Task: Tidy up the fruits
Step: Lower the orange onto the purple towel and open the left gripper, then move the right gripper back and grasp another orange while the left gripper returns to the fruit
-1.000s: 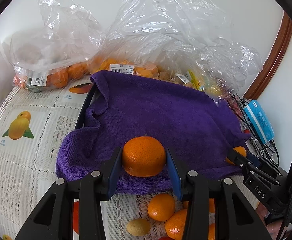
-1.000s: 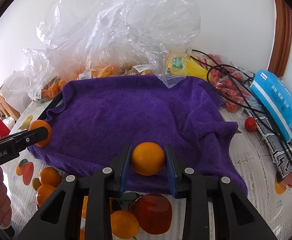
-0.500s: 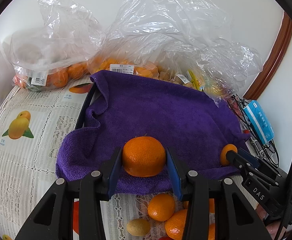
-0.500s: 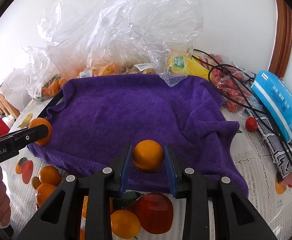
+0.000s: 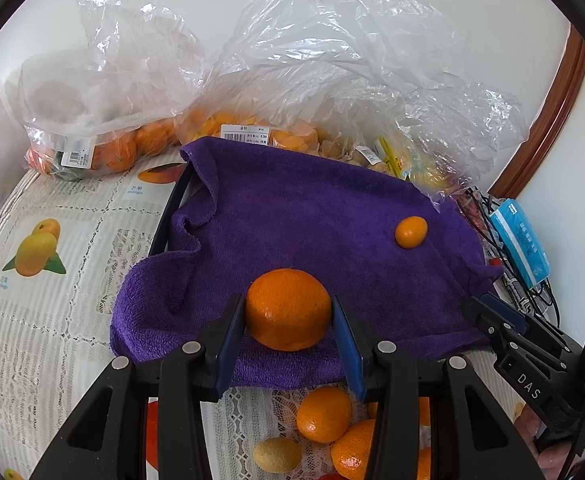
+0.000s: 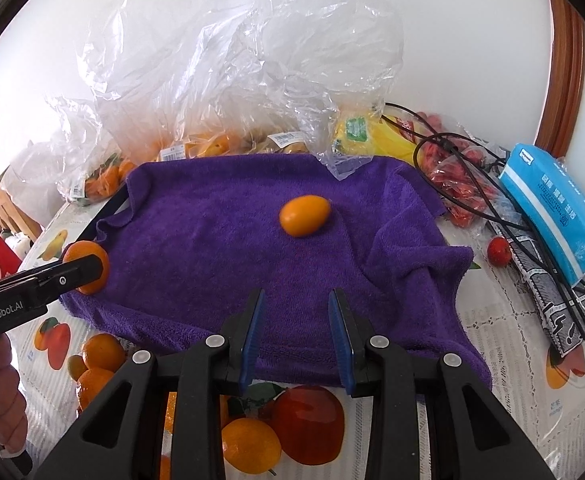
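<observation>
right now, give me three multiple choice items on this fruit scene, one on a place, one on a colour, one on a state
1. Where does the small oval fruit lie?
A. on the towel
B. in the right claw
C. inside a plastic bag

2. What colour is the towel?
A. green
B. purple
C. white

3. What state is the right claw in?
A. shut on an orange
B. open with nothing between its fingers
C. shut on the towel

Answers:
1. A, the fruit rests alone on the towel, apart from both claws.
2. B, the towel is purple in both views.
3. B, its blue pads stand apart with only towel behind them, while the left claw is shut on an orange.
</observation>
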A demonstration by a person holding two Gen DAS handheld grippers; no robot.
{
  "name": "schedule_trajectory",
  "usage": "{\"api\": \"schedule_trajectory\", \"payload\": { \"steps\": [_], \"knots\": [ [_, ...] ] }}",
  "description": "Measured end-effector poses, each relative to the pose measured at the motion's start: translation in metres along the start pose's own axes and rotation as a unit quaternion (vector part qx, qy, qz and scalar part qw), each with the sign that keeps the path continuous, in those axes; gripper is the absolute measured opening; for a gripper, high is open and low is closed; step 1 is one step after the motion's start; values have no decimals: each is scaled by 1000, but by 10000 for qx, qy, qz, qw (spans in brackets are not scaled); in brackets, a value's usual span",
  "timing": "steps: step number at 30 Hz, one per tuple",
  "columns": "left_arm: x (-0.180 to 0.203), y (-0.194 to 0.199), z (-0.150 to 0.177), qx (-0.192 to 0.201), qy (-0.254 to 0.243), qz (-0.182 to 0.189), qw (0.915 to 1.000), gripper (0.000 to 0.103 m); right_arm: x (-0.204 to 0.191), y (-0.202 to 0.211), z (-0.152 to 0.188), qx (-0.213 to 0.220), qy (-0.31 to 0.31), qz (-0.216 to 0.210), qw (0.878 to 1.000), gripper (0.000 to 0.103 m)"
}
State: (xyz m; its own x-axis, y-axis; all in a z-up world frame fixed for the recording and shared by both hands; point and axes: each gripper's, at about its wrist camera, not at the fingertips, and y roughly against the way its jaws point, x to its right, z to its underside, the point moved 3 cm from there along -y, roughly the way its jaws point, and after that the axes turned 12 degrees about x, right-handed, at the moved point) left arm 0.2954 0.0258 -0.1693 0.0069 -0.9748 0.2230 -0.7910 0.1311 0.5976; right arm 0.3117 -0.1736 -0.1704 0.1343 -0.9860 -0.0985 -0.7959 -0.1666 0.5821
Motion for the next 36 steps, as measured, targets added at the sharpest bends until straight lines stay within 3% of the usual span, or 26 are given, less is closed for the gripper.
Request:
{"api": "schedule_trajectory", "payload": {
  "steps": [9, 13, 17, 23, 36],
  "knots": [
    [4, 2, 0, 36, -54, 26, 10000, 41, 0, 1, 0, 30, 20, 2, 10000, 35],
    [2, 1, 0, 4, -2, 11, 10000, 46, -1, 2, 0, 32, 4, -4, 10000, 35],
    [1, 2, -1, 12, 12, -43, 10000, 50, -2, 4, -1, 68, 22, 13, 10000, 44],
    [-3, 8, -6, 115, 48, -77, 9999, 58, -4, 9, -4, 152, 10, 12, 9999, 45],
    [-7, 14, -8, 191, 57, -291, 9994, 60, -8, 25, -5, 390, 5, 76, 9992, 45]
  ]
}}
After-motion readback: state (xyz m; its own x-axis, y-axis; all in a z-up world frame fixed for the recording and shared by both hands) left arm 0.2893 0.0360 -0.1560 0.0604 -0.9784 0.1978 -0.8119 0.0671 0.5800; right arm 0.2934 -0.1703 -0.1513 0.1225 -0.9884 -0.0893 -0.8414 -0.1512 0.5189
